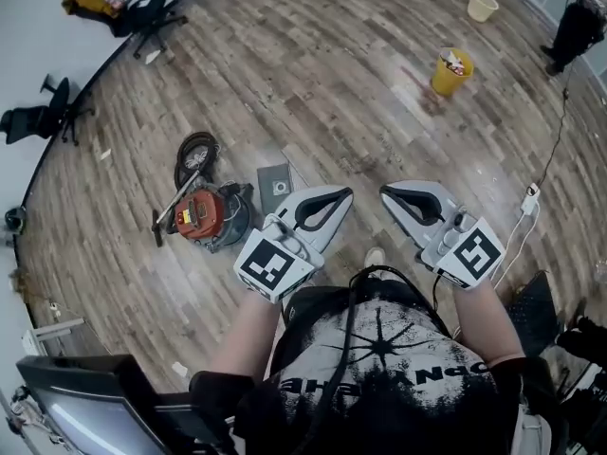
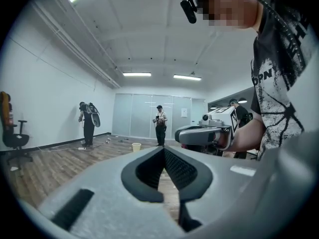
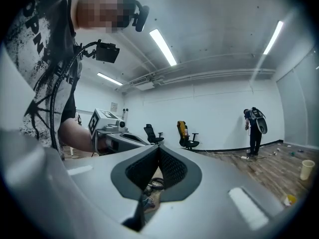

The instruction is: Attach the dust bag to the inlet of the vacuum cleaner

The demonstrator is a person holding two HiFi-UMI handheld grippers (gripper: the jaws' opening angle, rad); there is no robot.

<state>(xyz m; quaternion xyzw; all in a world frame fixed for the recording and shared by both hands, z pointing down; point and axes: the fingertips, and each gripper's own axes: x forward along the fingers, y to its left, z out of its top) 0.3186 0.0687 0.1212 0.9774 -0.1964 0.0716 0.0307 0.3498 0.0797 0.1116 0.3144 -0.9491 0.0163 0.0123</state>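
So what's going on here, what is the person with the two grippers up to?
A person stands on a wooden floor with a gripper in each hand, held out in front of the body. The left gripper and the right gripper are both shut, with nothing between their jaws. A red and grey vacuum cleaner sits on the floor ahead to the left, with a black coiled hose and a flat grey square piece, possibly the dust bag, beside it. Neither gripper touches any of them.

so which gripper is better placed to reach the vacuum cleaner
Left, probably. The vacuum cleaner and the grey flat pack beside it lie on the left gripper's side; the right gripper is farther off. Both are shut and empty.
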